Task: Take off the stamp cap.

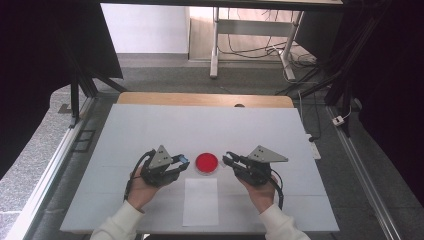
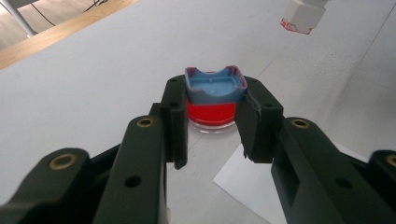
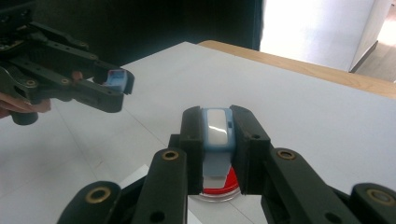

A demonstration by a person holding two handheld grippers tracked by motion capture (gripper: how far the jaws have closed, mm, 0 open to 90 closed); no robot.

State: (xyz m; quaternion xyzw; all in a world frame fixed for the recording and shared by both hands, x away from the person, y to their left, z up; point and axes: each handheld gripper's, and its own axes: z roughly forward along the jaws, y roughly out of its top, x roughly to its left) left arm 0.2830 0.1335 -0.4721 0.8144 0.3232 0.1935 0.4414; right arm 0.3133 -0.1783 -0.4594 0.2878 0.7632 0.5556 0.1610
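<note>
A round red dish (image 1: pixel 206 162) sits on the white table between my two grippers. My left gripper (image 1: pixel 183 162) is shut on a small blue piece (image 2: pixel 215 86) and holds it just left of the dish (image 2: pixel 212 114). My right gripper (image 1: pixel 226 159) is shut on a blue piece with a white face (image 3: pixel 217 128), right of and slightly above the dish (image 3: pixel 219 189). In the right gripper view the left gripper (image 3: pixel 116 84) is at the upper left, with its blue piece (image 3: pixel 115 78) at the tips. Both grippers point inward at the dish.
A white paper sheet (image 1: pixel 201 201) lies on the table (image 1: pixel 150 130) just in front of the dish. A wooden edge (image 1: pixel 205 99) runs along the far side. Table legs and cables (image 1: pixel 250 47) are on the floor beyond it.
</note>
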